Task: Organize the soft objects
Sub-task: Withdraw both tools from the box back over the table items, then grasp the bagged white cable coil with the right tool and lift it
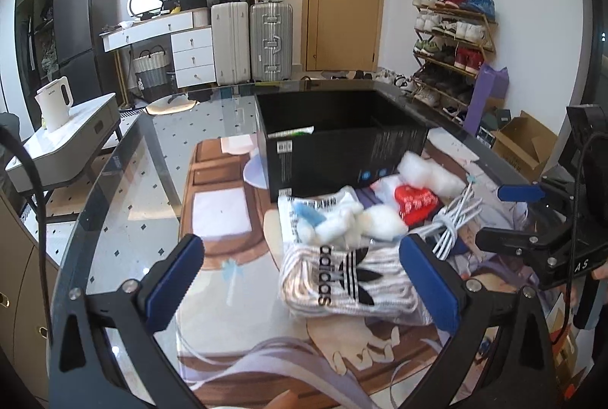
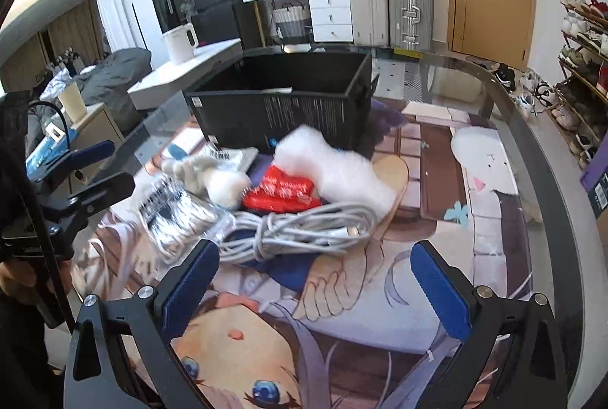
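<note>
Soft objects pile mid-table on glass table, just before black box: packaged white socks, white fluffy pieces, red packet, coiled white cable. Box sits toward table's far edge. Left gripper spread wide, socks between fingers, not clamped. Right gripper spread wide, empty, near cable.

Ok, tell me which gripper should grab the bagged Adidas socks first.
Left, probably. The left gripper is open with the sock pack lying partly between its fingers. The right gripper, also open, faces the white cable bundle, with the socks off to its left.
</note>
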